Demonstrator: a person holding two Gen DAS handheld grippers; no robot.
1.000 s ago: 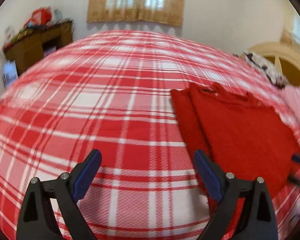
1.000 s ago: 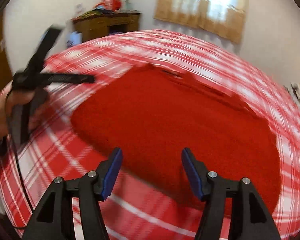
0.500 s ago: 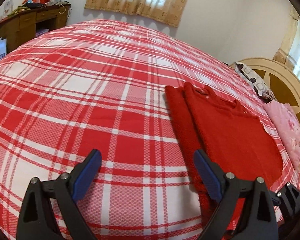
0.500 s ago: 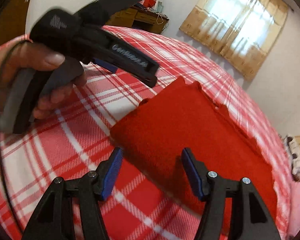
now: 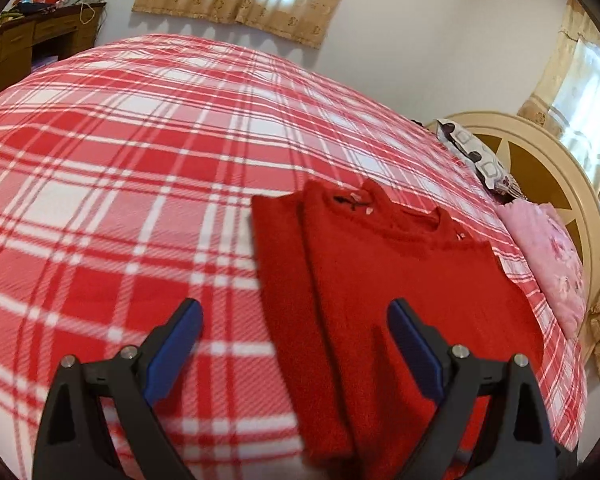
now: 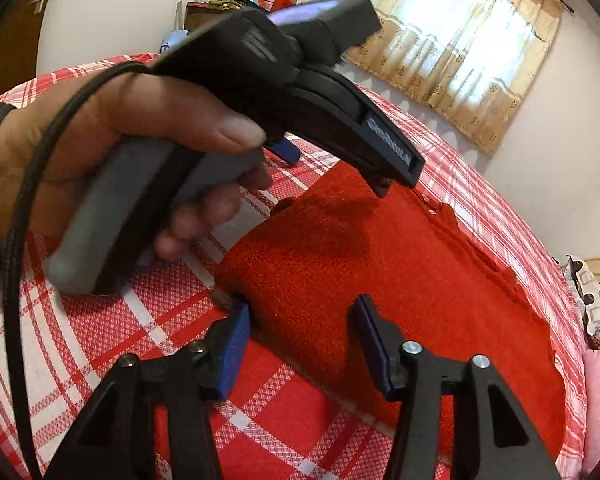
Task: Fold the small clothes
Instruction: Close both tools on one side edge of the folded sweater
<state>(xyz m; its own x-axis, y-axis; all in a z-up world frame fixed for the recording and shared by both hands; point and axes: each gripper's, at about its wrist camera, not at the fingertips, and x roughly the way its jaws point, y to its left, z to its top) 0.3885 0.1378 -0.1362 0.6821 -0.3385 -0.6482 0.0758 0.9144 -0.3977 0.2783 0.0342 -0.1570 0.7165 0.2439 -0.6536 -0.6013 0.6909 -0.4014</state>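
Note:
A red sweater (image 5: 400, 272) lies flat on the red-and-white plaid bedcover (image 5: 100, 168), neckline far, its left side folded in as a strip. My left gripper (image 5: 296, 316) hovers open over the sweater's near left edge, with nothing pinched. In the right wrist view the sweater (image 6: 380, 260) has its near hem corner between the jaws of my right gripper (image 6: 300, 316). Those jaws are closing; the left pad (image 6: 236, 324) is at the hem's edge, and the cloth still lies flat. A hand (image 6: 100, 152) holds the left gripper just above the sweater's left side.
A pink cloth (image 5: 548, 256) and a patterned pillow (image 5: 472, 156) lie by the curved headboard (image 5: 548, 168) at the right. A wooden desk (image 5: 28, 44) with clutter stands at the far left wall. The plaid cover stretches wide to the left of the sweater.
The left gripper has swung right, over the sweater's left edge. The right gripper came down to the near hem corner and its jaws have narrowed. The hand with the left gripper looms closer.

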